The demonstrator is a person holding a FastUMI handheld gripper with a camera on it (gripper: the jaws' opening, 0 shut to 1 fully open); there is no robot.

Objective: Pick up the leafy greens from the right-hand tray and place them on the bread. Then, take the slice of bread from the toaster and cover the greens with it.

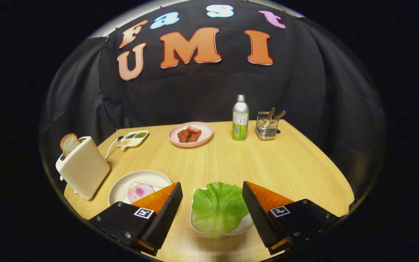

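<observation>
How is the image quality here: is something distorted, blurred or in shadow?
Gripper view: fisheye bends the table edges into curves; the toaster leans; the leafy greens, between the open gripper fingers, look sharp and evenly lit; no strong glare; the bottle label is too small to read.

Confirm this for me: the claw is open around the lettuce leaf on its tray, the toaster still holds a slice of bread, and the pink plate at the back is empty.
One detail is off. In the gripper view the pink plate is not empty; it holds reddish meat pieces. The rest stands: the claw is open around the lettuce leaf on its tray, and the toaster holds a slice of bread.
</observation>
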